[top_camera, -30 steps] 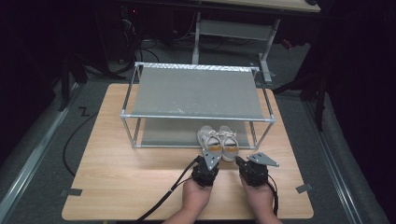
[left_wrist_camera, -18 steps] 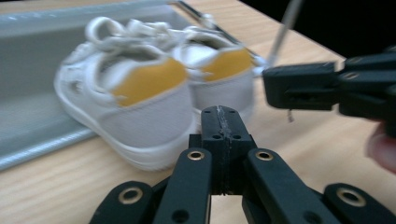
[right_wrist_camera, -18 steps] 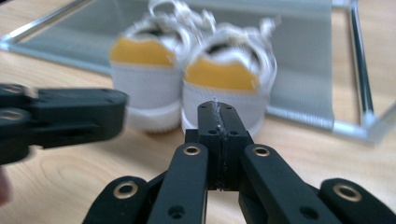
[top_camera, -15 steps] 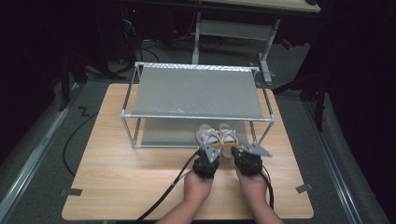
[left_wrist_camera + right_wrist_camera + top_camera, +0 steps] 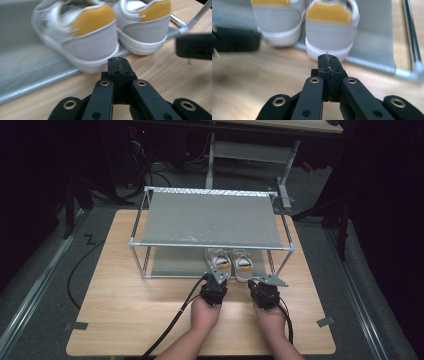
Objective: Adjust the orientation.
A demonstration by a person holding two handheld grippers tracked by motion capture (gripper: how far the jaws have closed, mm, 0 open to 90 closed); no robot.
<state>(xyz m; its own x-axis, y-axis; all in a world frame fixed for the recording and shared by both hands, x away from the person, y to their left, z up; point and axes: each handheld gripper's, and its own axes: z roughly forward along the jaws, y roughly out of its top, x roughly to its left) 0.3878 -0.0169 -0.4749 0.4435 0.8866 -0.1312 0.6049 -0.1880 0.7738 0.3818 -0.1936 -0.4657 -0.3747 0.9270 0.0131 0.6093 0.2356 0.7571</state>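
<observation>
Left gripper (image 5: 117,60), right gripper (image 5: 329,58): jaws pressed together, empty. Shoes (image 5: 230,262) just ahead, heels at rack (image 5: 210,245) shelf edge. Bare bench (image 5: 130,305) beside left gripper.

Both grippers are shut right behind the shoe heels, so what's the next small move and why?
Probably a short push forward. Both grippers, jaws closed, sit at the heels of the shoes, whose heels overhang the lower shelf's front edge onto the table. Nudging would seat them fully.

Two white shoes (image 5: 231,262) with yellow heel tabs sit side by side, seemingly on the rack's (image 5: 210,217) lower shelf
</observation>
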